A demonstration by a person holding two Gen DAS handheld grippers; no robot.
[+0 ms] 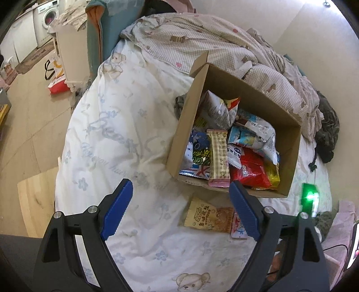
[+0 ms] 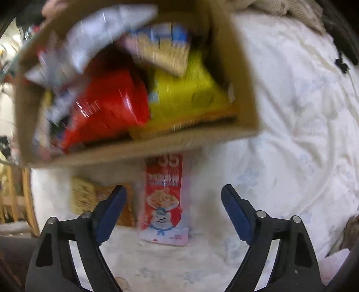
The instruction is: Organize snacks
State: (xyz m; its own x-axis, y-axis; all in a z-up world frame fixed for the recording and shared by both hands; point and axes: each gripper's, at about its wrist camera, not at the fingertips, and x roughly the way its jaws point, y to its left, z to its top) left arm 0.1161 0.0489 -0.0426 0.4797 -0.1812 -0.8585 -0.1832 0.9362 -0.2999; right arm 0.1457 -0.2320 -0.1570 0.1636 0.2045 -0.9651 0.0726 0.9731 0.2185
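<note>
An open cardboard box (image 1: 289, 143) sits on the bed, filled with several snack packets: a red bag (image 1: 249, 170), a pink-checked bar (image 1: 218, 155), silver and blue packs. In front of it on the sheet lie a yellow-orange packet (image 1: 208, 215) and a red-and-white packet (image 1: 239, 226). My left gripper (image 1: 180, 197) is open and empty above the sheet, left of these. In the blurred right wrist view the box (image 2: 157, 143) shows the red bag (image 2: 107, 105) and a yellow bag (image 2: 188, 94). My right gripper (image 2: 174, 197) is open above the red-and-white packet (image 2: 163, 202), with the yellow packet (image 2: 85, 197) at left.
The bed has a white floral sheet (image 1: 125, 134) and a crumpled checked blanket (image 1: 202, 38) behind the box. Dark cloth (image 1: 327, 132) lies at the right. A green light (image 1: 310, 195) glows at the right. The floor, a wooden board (image 1: 36, 197) and a washing machine (image 1: 48, 20) are at left.
</note>
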